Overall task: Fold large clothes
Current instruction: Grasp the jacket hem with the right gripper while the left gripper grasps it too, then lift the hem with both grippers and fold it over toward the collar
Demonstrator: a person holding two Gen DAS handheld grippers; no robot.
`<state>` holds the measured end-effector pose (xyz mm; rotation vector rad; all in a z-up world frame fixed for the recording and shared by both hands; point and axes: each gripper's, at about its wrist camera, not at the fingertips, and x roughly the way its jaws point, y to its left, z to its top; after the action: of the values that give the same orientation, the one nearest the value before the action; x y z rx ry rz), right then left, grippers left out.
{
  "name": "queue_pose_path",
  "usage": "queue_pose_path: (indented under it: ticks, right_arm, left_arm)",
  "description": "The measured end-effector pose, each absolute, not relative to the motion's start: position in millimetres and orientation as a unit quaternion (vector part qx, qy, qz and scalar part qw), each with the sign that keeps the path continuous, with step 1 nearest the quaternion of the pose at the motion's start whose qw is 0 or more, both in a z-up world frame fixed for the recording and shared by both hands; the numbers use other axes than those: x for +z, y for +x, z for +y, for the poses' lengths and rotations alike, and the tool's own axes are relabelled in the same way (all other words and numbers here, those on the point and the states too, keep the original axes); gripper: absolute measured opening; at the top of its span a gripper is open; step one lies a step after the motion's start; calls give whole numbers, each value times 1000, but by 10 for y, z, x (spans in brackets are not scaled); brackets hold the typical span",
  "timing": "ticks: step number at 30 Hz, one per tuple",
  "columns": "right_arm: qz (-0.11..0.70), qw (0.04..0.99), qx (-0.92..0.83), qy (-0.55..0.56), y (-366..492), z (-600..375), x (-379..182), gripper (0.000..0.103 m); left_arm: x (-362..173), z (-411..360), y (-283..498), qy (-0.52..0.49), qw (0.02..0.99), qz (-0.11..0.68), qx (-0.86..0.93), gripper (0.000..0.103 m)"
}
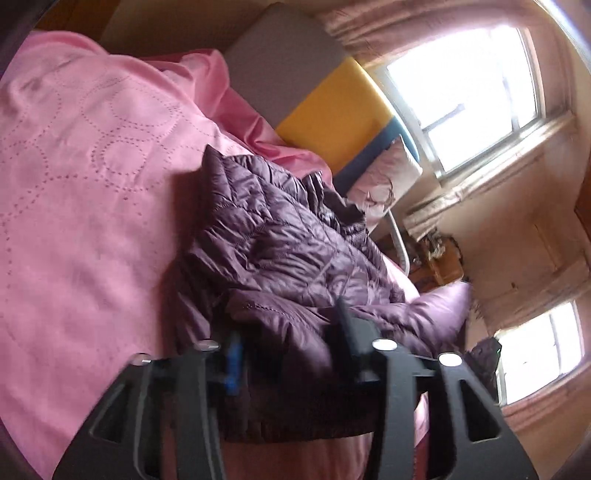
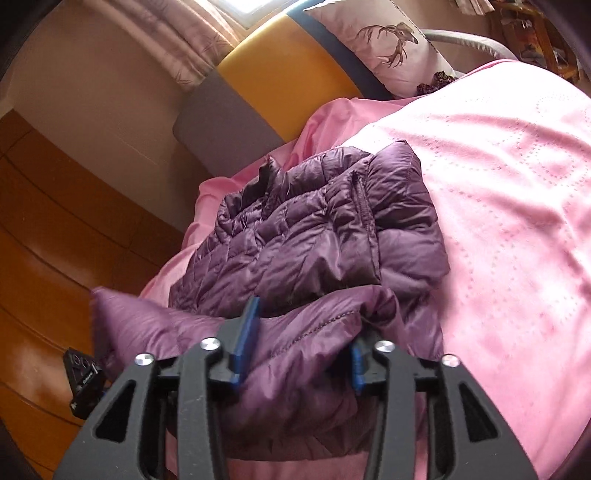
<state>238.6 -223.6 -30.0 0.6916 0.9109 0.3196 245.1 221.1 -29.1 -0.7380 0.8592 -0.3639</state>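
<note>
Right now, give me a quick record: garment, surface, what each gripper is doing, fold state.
garment: purple puffer jacket
surface: pink bedspread
left gripper: jaws around the jacket's near edge, fabric bunched between them
right gripper: jaws closed on a fold of the near edge
fold state: near edge raised off the bed, far part lies flat
behind: deer pillow at the headboard

Pink-covered bed (image 2: 498,177), yellow/grey headboard (image 2: 288,74), bright windows (image 1: 469,96), wood floor (image 2: 44,229).

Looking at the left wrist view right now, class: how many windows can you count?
2. One large window sits upper right beside the curtain; a smaller window sits lower right. Others may lie outside the frame.
</note>
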Motion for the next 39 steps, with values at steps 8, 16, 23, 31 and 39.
queue_pose_path:
  ticks: [8, 16, 23, 31, 39]
  right_arm:
    - [384, 836, 174, 350, 2274, -2351, -238, 98]
    - [441, 844, 120, 280, 1909, -2352, -719, 77]
    - [455, 844, 115, 257, 1865, -2219, -800, 21]
    - [457, 848, 136, 230, 1482, -2146, -647, 13]
    - [465, 845, 139, 224, 825, -2280, -585, 13]
  left_arm:
    - [-417, 2476, 2334, -370, 834, 379, -153, 79]
    - [-782, 2205, 2297, -329, 818, 427, -200, 58]
    - [-785, 2084, 2263, -280, 830, 440, -197, 7]
    - [-657, 1990, 1934, -250, 835, 435, -228, 5]
    - [-672, 1993, 1216, -254, 819, 448, -254, 5]
